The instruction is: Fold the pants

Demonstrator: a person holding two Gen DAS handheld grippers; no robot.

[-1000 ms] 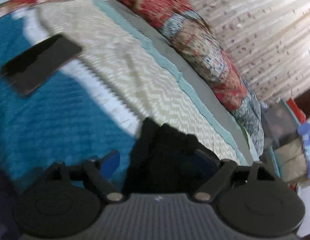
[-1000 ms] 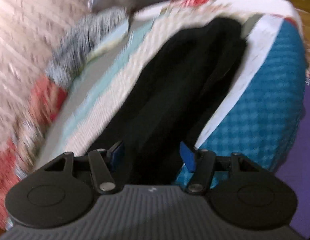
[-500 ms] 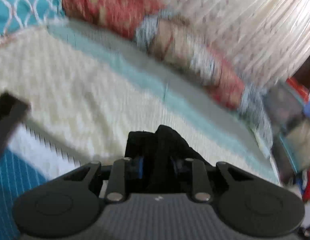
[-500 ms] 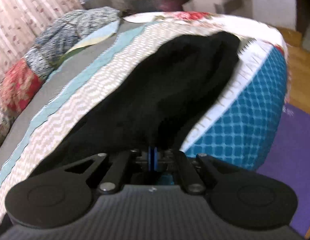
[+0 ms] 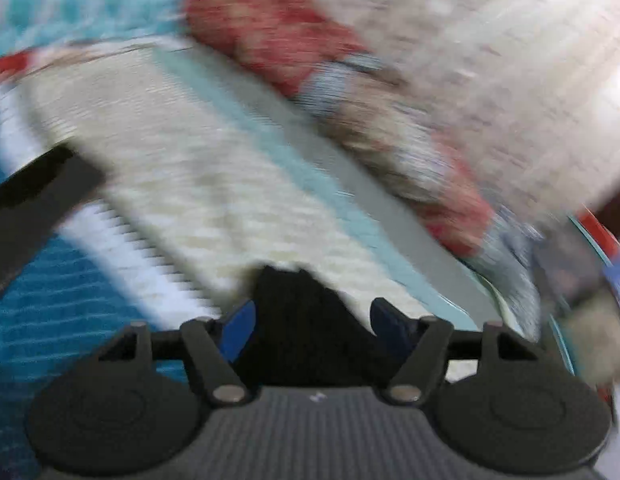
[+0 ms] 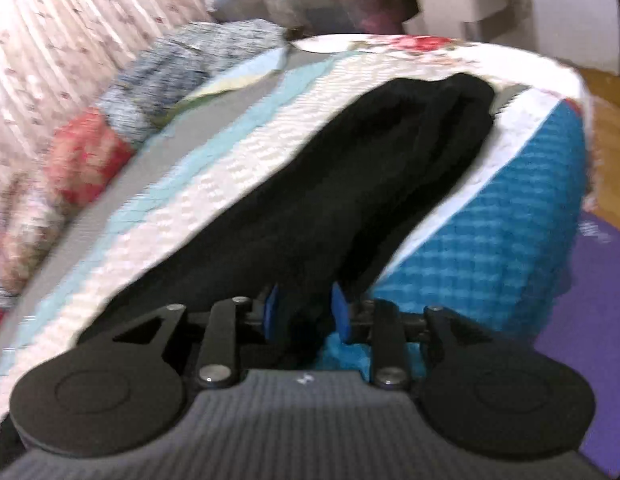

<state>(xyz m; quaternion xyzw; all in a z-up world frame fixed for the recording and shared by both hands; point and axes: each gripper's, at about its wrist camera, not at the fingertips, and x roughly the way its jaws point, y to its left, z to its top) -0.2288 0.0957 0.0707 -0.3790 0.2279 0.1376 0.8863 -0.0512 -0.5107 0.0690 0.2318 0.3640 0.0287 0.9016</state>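
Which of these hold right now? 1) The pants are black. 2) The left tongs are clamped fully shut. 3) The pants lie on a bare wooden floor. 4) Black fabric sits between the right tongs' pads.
1) True: the pants are black.
2) False: the left tongs stand open, pads apart around black cloth.
3) False: they lie along the bed quilt.
4) True: cloth passes between the pads of the right tongs, which are parted.

Counted on the bed

One pair of black pants (image 6: pixel 350 184), one quilt (image 6: pixel 490 240), one dark flat rectangular object (image 5: pixel 33 208) and two grippers (image 5: pixel 310 320) (image 6: pixel 303 306) are counted.
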